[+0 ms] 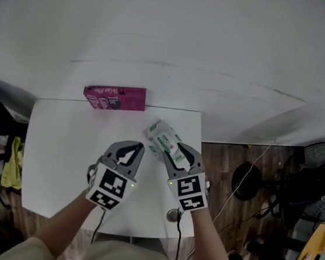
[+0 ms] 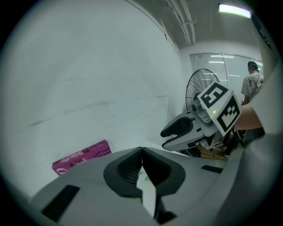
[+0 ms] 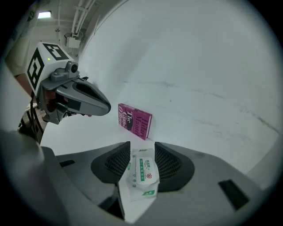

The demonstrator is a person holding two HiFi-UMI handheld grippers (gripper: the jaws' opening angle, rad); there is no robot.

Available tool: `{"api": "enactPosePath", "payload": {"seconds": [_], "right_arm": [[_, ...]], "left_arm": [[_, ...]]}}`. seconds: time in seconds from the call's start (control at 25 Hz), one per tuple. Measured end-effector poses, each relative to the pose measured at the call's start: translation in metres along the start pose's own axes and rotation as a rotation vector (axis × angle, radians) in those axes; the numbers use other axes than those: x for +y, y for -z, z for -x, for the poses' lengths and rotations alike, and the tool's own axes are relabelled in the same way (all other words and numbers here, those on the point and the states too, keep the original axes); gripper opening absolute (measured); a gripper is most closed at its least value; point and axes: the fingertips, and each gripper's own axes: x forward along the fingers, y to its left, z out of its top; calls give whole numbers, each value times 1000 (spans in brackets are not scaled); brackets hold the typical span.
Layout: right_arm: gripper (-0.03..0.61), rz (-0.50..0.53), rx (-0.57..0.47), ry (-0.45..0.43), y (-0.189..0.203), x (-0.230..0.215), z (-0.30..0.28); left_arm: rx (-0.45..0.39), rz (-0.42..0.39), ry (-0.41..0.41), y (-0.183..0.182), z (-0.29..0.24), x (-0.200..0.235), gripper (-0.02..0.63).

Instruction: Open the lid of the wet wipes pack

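Looking down from the head view, a white table [image 1: 61, 143] stands against a pale wall. A magenta box [image 1: 114, 97] lies at the table's far edge, touching the wall. The right gripper [image 1: 174, 151] has the wet wipes pack [image 1: 162, 139] between its fingers, over the table's right part and near the box. From this view it is not clear whether the pack rests on the tabletop. The left gripper [image 1: 139, 149] is just beside the pack on its left, with its fingers brought together at the tips. Each gripper's marker cube faces up toward the camera.

In the left gripper view, the left gripper [image 2: 141, 150] has its two ribbed pads meeting at the tips, with nothing gripped there. Below the tips a narrow gap shows the white surface. The right gripper [image 2: 176, 132] reaches in from the right, and the magenta box [image 2: 82, 157] lies to the left at the foot of the wall. A standing fan [image 2: 197, 90] and a person [image 2: 254, 82] show in the background.

In the right gripper view, the right gripper [image 3: 142, 148] is clamped on the wet wipes pack [image 3: 142, 175]. Both pads press the pack's long sides. The top face, with its green label, lies flat and faces the camera. The magenta box [image 3: 135, 120] is beyond the pack, and the left gripper [image 3: 82, 99] comes in from the left.
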Motion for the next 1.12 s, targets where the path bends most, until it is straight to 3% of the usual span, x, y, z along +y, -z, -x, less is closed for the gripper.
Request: {"api": "enactPosePath", "payload": {"seconds": [0.44, 0.6, 0.72, 1.12], "right_arm": [[187, -11, 194, -15, 93, -1, -86], [187, 43, 261, -29, 106, 6, -101], [189, 106, 311, -32, 114, 8, -111], [155, 192, 300, 1, 116, 14, -116]], "left_arm": [[172, 85, 82, 100, -96, 6, 21], [213, 85, 94, 121, -121, 6, 21], [231, 141, 96, 134, -140, 9, 21], [273, 177, 130, 151, -163, 0, 21]]}}
